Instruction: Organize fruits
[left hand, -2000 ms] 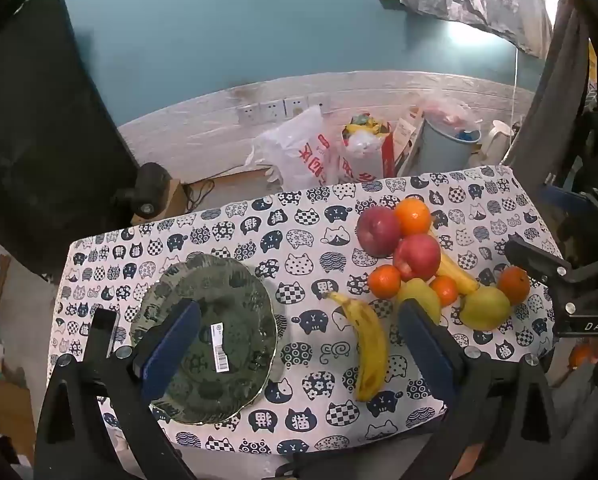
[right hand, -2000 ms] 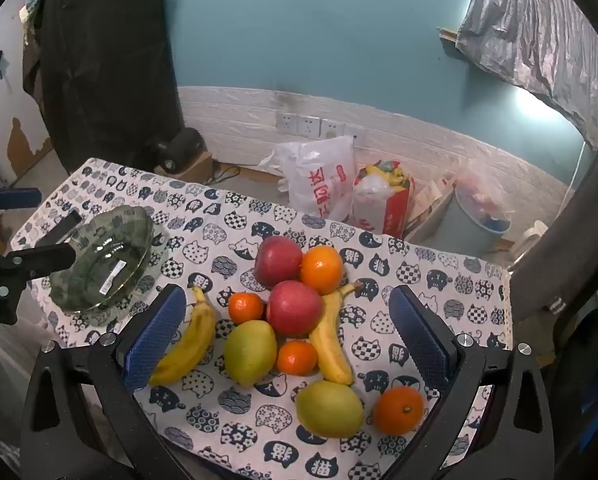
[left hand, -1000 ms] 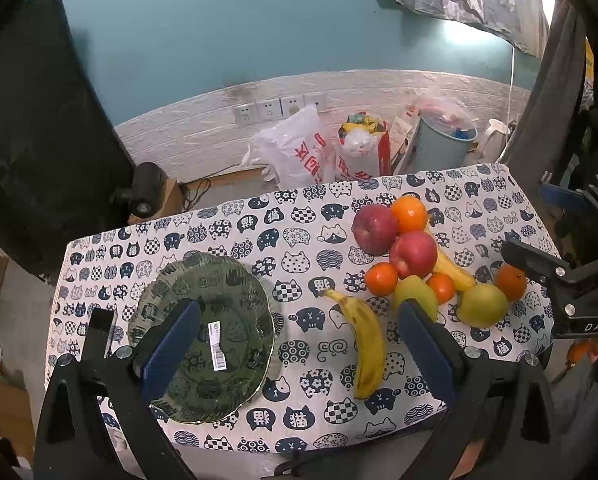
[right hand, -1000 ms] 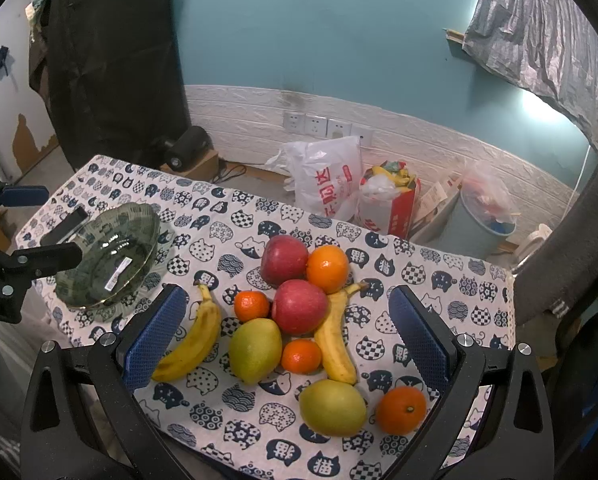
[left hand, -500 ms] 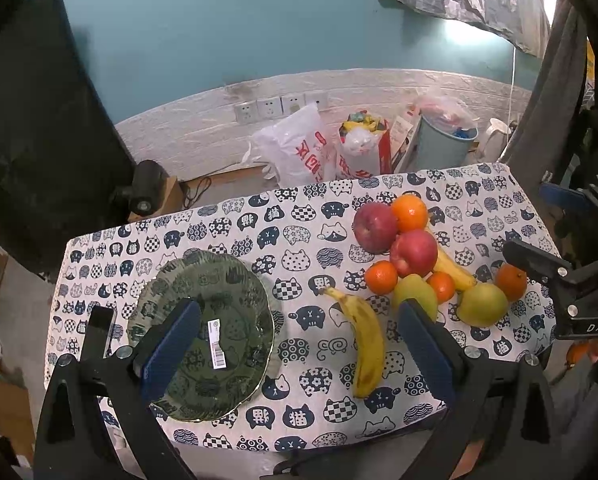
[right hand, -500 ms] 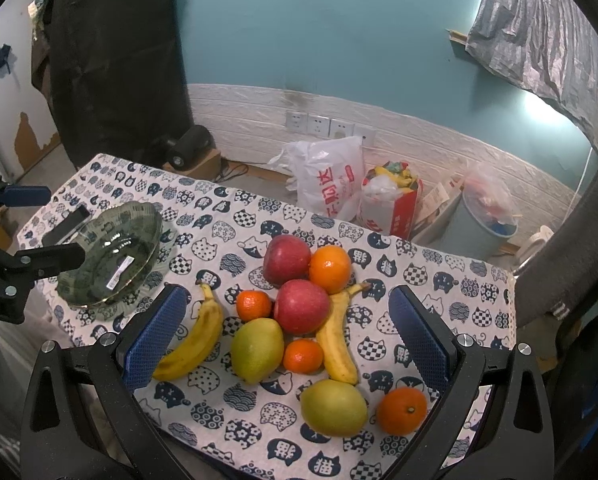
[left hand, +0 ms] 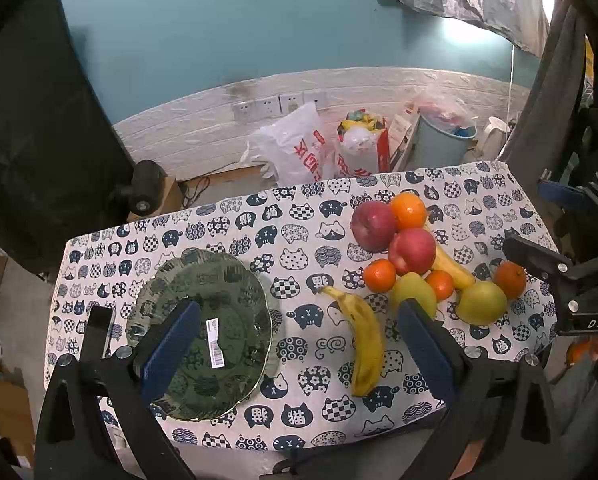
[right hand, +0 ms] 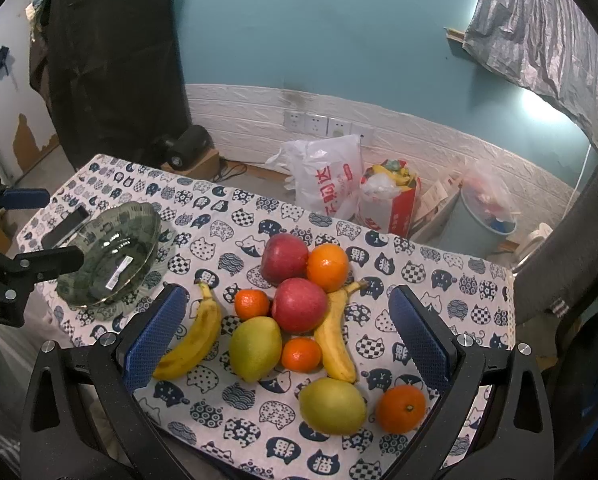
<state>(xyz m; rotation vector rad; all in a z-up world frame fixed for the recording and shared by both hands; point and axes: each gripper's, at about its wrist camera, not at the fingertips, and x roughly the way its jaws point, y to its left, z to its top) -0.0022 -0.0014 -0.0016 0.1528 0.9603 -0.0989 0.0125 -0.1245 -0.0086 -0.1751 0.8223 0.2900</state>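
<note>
We hold the left gripper [left hand: 295, 344] above the bench [left hand: 235, 216], jaws wide apart and gripping nothing, its blue pads framing the green glass plate [left hand: 203, 332] on one side and a lone banana [left hand: 363, 340] on the other. Our right gripper [right hand: 287, 336] also hangs with jaws spread wide and empty, above the fruit pile. There, two red apples [right hand: 297, 304], a large orange [right hand: 327, 267], two small tangerines [right hand: 252, 304], a second banana [right hand: 337, 340] and a green mango [right hand: 255, 348] lie touching one another on the cat-print cloth; another green mango [right hand: 333, 406] and an orange [right hand: 401, 408] sit just beside them at the near edge. Compared with two seconds ago, every fruit and the plate lie where they did; both grippers have only drifted slightly, their jaws equally wide.
</note>
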